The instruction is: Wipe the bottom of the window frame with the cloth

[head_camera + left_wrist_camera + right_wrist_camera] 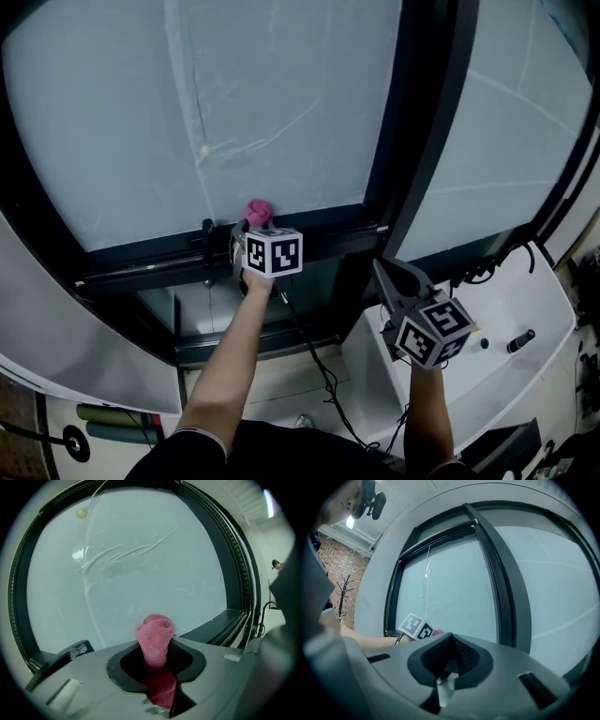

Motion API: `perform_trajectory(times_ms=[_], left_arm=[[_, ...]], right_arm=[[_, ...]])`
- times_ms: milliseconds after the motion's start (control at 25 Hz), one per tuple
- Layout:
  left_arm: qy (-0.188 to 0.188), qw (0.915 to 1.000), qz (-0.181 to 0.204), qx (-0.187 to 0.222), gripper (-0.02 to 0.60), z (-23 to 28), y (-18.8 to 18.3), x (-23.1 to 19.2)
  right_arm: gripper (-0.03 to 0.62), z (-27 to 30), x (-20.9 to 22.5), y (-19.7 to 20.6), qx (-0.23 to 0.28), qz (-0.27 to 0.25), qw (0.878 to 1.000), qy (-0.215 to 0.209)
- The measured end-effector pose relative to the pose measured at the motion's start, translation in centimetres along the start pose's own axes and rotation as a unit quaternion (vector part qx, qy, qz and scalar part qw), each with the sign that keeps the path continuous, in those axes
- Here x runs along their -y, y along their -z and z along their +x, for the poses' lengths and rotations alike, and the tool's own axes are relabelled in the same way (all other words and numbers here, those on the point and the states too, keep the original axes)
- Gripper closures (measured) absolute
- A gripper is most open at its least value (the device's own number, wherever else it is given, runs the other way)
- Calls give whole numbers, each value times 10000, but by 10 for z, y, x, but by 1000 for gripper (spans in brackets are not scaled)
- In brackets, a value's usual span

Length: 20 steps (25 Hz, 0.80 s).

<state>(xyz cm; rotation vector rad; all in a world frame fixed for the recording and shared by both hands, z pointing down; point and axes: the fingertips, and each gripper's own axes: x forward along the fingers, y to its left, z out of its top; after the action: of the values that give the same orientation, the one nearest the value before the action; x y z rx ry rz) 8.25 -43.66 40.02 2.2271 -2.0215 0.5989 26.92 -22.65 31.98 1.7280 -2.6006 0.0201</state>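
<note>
Left gripper: clenched on the pink cloth, pinching it mid-bunch, rounded end poking out past the tips.
Left gripper view: same grip; cloth squeezed between the pads, loose tail hanging below them.
Cloth location: at the lower edge of the glass pane, right above the bottom frame rail, just right of a small black latch. Actual contact with the rail not certain from these views.
Right gripper: closed on nothing, parked off to the right near the white ledge, well apart from the cloth. Own view: jaws together, nothing between.
Cloth handling (judged): soft terry look, light, limp, squashes easily, nothing to break. Probably drags on the rail rather than glides. Could snag on the latch.
Where to hold: mid-bunch, with only a short nub left proud of the tips. Enough fabric out front to keep hard jaws off the frame; more than that would flop and fold.
Step (judged): cloth set at the rail, wipe apparently at an early point, rail on both sides looking undone.
Next move needs: nub pressed down into the rail, firm pinch, steady sweep along it.
Risk: cloth tugged out of the jaws by friction; cable under the left arm catching.
</note>
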Motion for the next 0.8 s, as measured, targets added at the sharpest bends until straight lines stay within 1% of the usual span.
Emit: perform_trajectory(times_ms=[120,320,640,800], left_arm=[[141,9999,56,-50,471,5,-1,18],[374,9992,143,27,471,9,-15,53],[868,9958,297,64,471,20,-34,123],[1167,9923,403,84,471,23,-43,162]], right_arm=[[592,-5,8,2,-51,15,9999,98],[592,-17,28,8,-70,82,9994,321],[592,-41,67,10,-125,67,9968,790],[592,-53,87,11,-124,93,9947,1019]])
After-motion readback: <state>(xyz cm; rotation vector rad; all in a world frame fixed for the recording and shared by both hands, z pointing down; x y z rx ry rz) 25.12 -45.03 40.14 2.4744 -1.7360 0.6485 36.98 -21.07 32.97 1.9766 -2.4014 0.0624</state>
